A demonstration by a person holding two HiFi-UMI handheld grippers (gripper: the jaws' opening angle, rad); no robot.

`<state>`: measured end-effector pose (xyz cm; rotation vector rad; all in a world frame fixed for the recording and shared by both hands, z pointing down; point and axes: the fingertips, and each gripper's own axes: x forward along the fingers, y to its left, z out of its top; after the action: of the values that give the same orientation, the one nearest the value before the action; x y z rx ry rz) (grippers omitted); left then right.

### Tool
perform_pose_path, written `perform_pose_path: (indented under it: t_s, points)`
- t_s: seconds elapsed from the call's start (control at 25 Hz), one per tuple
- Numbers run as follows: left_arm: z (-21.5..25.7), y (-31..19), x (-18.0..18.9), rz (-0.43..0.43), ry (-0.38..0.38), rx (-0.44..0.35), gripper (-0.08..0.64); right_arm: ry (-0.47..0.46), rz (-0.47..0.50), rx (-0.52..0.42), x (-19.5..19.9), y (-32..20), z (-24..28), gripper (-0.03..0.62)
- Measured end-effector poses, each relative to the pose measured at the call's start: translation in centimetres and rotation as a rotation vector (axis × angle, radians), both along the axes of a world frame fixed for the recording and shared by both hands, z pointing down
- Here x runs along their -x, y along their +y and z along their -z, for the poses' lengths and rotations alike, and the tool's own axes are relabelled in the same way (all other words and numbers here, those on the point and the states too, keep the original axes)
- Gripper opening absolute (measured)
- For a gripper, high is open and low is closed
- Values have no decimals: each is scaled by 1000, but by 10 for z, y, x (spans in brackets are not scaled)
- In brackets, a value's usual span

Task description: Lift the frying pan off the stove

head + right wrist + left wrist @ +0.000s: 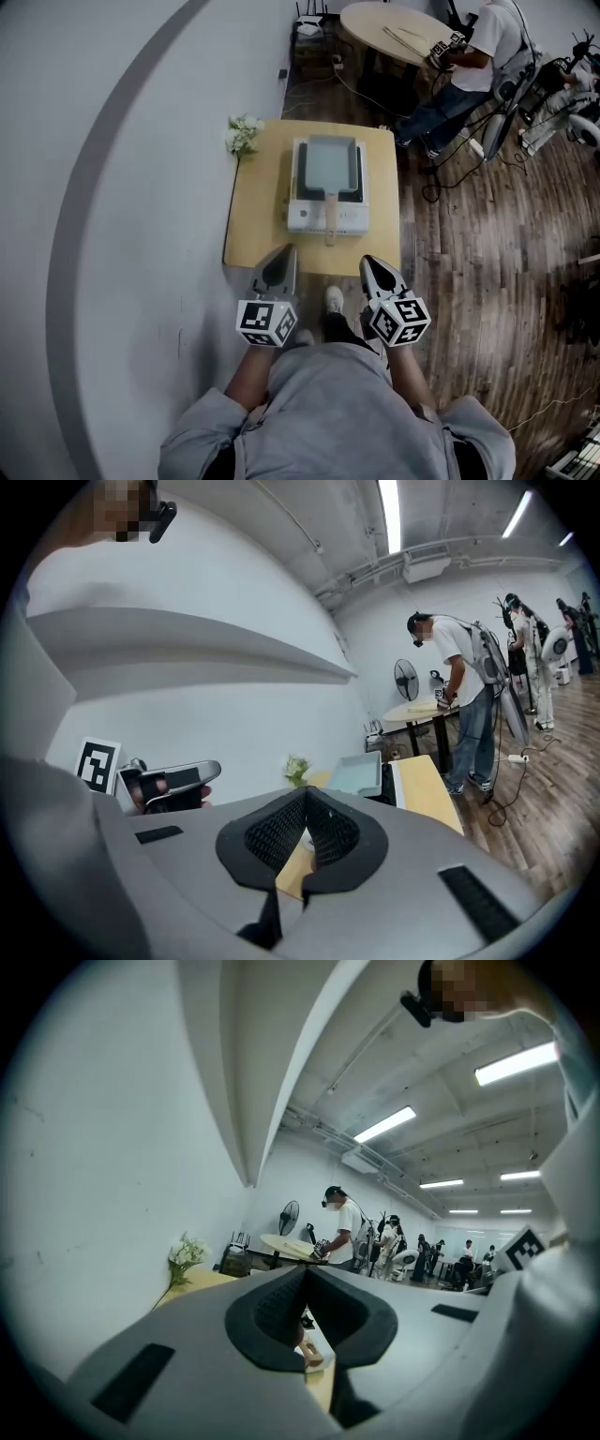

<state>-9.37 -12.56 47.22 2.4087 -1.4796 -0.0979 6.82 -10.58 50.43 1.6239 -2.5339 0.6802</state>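
- Nothing done yet — the frying pan [330, 161] sits on the stove [309, 217], centre of the head view.
- Left gripper [286, 251] and right gripper [368, 262], jaws closed and empty, hover lower centre — reaching, grasping and lifting are all left.

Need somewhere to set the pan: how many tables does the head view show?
2: the square table under the stove, and a round table at the top edge. More may lie out of frame.
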Motion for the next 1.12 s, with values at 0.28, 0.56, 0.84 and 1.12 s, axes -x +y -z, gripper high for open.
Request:
perform_pose_path:
  t_s: [0.28, 0.56, 0.84, 1.12]
  points:
    - [-30, -77, -19, 15, 36, 117, 2, -34, 99, 103, 0, -81, -35, 0]
    - [-82, -122, -42, -101, 90, 367, 3, -106, 196, 266, 3, -116, -79, 3]
    - [-142, -140, -62, -269, 240, 649, 149, -126, 235, 338, -3, -133, -104, 67]
    - [-176, -149, -92, -493, 391, 873, 170, -119, 266, 379, -7, -136, -117, 67]
